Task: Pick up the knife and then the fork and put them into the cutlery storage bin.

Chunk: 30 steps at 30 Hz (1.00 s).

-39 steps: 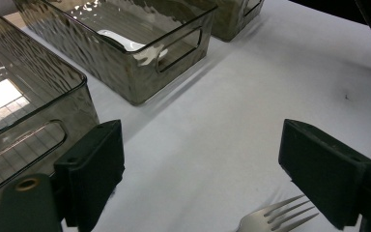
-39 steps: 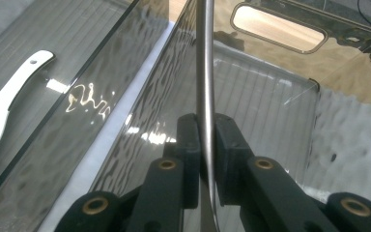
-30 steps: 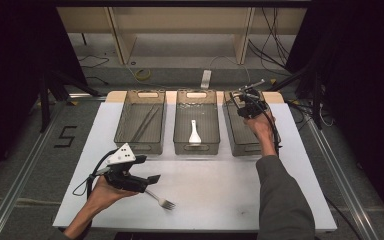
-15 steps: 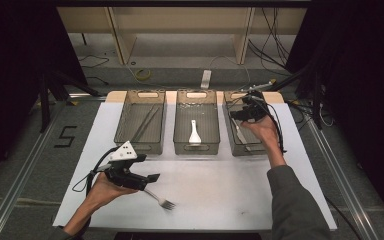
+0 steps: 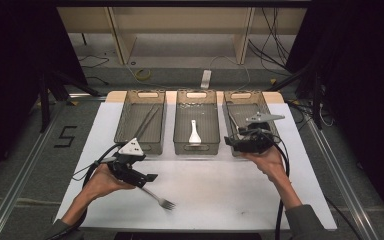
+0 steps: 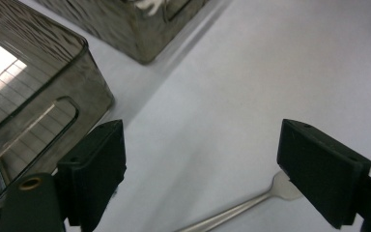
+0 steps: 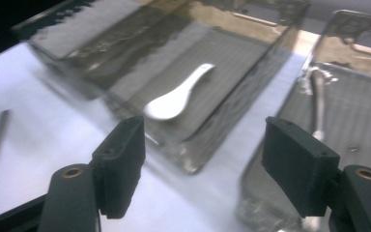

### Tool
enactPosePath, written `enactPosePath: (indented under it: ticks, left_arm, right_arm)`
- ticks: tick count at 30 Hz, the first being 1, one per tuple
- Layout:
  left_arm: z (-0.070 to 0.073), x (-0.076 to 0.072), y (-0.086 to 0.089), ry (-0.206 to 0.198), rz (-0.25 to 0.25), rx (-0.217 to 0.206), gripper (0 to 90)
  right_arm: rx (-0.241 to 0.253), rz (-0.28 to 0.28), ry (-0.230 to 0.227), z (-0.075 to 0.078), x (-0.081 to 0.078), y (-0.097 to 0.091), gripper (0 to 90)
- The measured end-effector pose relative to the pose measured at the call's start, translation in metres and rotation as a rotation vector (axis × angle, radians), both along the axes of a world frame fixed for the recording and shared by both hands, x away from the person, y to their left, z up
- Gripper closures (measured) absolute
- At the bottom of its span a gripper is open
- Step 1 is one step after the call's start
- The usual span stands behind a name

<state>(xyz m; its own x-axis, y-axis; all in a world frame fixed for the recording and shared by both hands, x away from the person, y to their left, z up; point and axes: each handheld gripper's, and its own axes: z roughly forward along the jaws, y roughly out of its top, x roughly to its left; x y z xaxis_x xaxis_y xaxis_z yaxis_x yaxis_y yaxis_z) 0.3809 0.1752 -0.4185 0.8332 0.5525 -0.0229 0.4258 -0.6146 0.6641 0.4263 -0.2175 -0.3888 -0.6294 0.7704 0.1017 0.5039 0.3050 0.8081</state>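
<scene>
Left gripper (image 5: 150, 178) hovers low over the white table (image 5: 240, 200), jaws wide, and I see the fork (image 5: 159, 198) lying just beyond them, untouched. Right gripper (image 5: 230, 141) sits at the near end of the right-hand bin (image 5: 270, 107), jaws just opened wide, nothing between them.

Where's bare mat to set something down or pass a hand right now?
Free: the white mat between the fork and the right hand, below the middle bin. Crowded: around the left gripper by the fork, and the narrow gaps between the three bins.
</scene>
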Motion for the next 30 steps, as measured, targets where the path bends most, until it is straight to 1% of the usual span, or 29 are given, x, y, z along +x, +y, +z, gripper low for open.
enactPosePath:
  ticks: [2,3,5,7,10,12,13,15,18,19,20,23,24,26,28,29,30]
  left_arm:
    - [-0.002,0.002,-0.002,0.035,-0.03,0.038,17.3]
    - [-0.002,0.003,-0.004,0.046,-0.049,0.069,17.3]
    - [-0.004,0.004,-0.007,0.058,-0.066,0.106,18.8]
    - [-0.007,0.005,-0.013,0.084,-0.101,0.158,18.9]
    - [-0.011,0.007,-0.018,0.1,-0.134,0.201,20.2]
    - [-0.013,0.009,-0.02,0.11,-0.152,0.236,21.3]
    - [-0.014,0.009,-0.021,0.111,-0.151,0.24,21.4]
    - [-0.016,0.011,-0.021,0.122,-0.157,0.27,21.9]
    - [-0.019,0.01,-0.021,0.121,-0.162,0.298,23.5]
    - [-0.02,0.009,-0.02,0.121,-0.173,0.321,23.6]
    - [-0.021,0.009,-0.02,0.12,-0.181,0.332,24.1]
    - [-0.023,0.007,-0.02,0.118,-0.185,0.345,26.5]
    - [-0.025,0.007,-0.021,0.117,-0.191,0.36,27.2]
    - [-0.027,0.006,-0.022,0.123,-0.207,0.379,28.9]
    - [-0.03,0.004,-0.023,0.131,-0.221,0.389,31.3]
    - [-0.031,0.004,-0.023,0.131,-0.243,0.411,32.4]
    - [-0.033,0.003,-0.023,0.127,-0.249,0.411,33.7]
  right_arm:
    - [0.024,0.014,-0.006,-0.004,-0.013,-0.001,32.0]
    - [0.027,0.02,-0.008,-0.005,-0.017,-0.002,31.8]
    - [0.033,0.031,-0.013,-0.01,-0.028,-0.003,31.6]
    - [0.03,0.037,-0.019,-0.013,-0.036,-0.004,31.5]
    - [0.042,0.043,-0.01,-0.019,-0.045,-0.005,31.5]
    - [0.044,0.045,-0.014,-0.022,-0.051,-0.005,31.1]
    - [0.043,0.047,-0.012,-0.024,-0.053,-0.005,30.5]
    - [0.039,0.05,-0.012,-0.027,-0.056,-0.005,30.2]
    - [0.041,0.069,-0.004,-0.031,-0.063,-0.004,30.8]
    - [0.038,0.07,-0.007,-0.032,-0.065,-0.003,30.7]
    - [0.041,0.074,-0.007,-0.033,-0.068,-0.002,30.5]
    - [0.039,0.076,-0.021,-0.033,-0.077,-0.001,29.2]
    - [0.044,0.077,-0.025,-0.033,-0.08,-0.001,28.6]
    - [0.053,0.074,-0.031,-0.033,-0.086,-0.003,28.1]
    - [0.06,0.073,-0.033,-0.034,-0.09,-0.005,27.7]
    - [0.063,0.071,-0.03,-0.034,-0.092,-0.006,27.7]
    - [0.065,0.073,-0.029,-0.034,-0.094,-0.007,27.7]
